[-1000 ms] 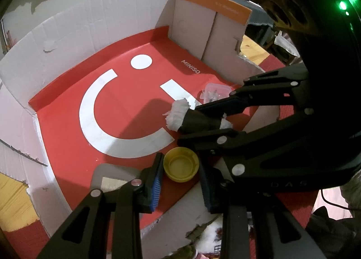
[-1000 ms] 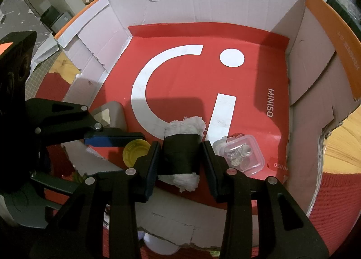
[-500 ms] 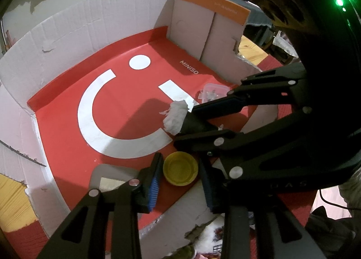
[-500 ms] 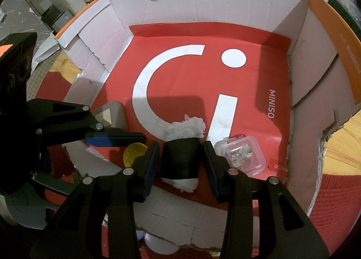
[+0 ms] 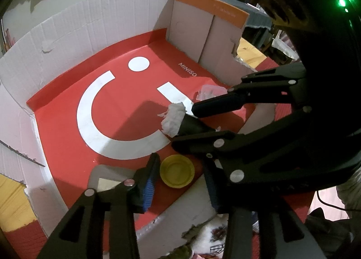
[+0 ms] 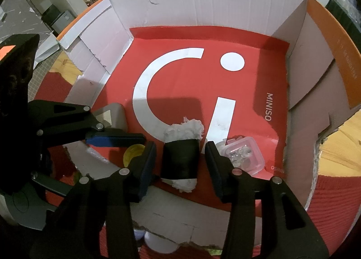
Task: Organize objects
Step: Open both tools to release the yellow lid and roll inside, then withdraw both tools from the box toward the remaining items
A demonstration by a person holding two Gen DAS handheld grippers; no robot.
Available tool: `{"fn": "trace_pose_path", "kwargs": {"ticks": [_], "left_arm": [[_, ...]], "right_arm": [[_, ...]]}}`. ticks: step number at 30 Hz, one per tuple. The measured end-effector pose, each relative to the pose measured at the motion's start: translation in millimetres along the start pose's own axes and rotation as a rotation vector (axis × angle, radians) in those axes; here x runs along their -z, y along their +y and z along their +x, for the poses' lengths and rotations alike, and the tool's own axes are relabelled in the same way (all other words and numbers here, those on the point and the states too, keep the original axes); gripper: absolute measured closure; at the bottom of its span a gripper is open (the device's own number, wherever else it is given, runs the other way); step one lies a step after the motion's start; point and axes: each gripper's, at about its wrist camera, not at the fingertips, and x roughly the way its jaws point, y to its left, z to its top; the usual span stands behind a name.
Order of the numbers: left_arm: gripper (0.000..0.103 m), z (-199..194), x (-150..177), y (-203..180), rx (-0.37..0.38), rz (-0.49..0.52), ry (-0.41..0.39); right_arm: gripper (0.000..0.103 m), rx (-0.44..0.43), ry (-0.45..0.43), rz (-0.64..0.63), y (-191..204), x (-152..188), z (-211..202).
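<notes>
Two grippers: both of mine hang over the near end of the cardboard box with the red printed floor (image 6: 187, 78), each with its jaws spread.
Right gripper (image 6: 180, 157): parted, its pads standing clear on either side of the black cylinder stuffed with white wadding (image 6: 180, 159), which lies on the box floor between them.
Left gripper (image 5: 178, 180): parted and gripping nothing, with the round yellow plastic lid (image 5: 177, 171) lying on the floor between its blue-padded fingers (image 5: 149, 187).
Beside my right finger: a small clear plastic tub of glassy beads (image 6: 244, 155), just to the outside.
Beyond my left finger: a grey flat card-like piece (image 5: 106, 177), what it is I cannot tell.
Step in hand: as I judge it, setting things down in the box; the cylinder looks released, the lid looks placed.
Next move: I reckon I must draw the right gripper straight back without brushing the wadding or the tub, then go for whatever is left outside the box.
Change from a second ago: my right jaws were clamped on the cylinder then; now they stand off it. The lid and tub have not shifted.
</notes>
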Motion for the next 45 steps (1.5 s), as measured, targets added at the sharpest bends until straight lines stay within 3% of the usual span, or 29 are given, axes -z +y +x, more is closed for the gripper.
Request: {"fn": "trace_pose_path", "kwargs": {"ticks": [3,9,14,22,34,45], "left_arm": [[0.051,-3.9,0.5,-1.2,-0.016,0.001,-0.013],[0.050,-8.7,3.9,-8.3,-0.014,-0.019,-0.026],[0.050,-23.1,5.7,7.6,-0.006,-0.044,-0.054],[0.042,-54.9,15.0,2.1,-0.002,-0.098,-0.139],[0.022,-97.2,42.6,-16.1,-0.083,-0.149,-0.281],[0.013,-121.0,71.4,-32.8,-0.180,-0.172,-0.391]], "right_arm": [[0.059,-0.002,-0.004,-0.001,0.2,-1.0,-2.3],[0.058,-0.007,-0.015,0.003,0.4,-0.6,-9.6],[0.057,-0.010,-0.043,0.013,2.6,0.6,-22.7],[0.049,-0.024,-0.117,0.025,12.4,10.5,-59.7],[0.031,0.006,-0.267,0.009,33.3,47.1,-119.3],[0.022,0.075,-0.421,-0.016,52.4,89.0,-151.3]]}}
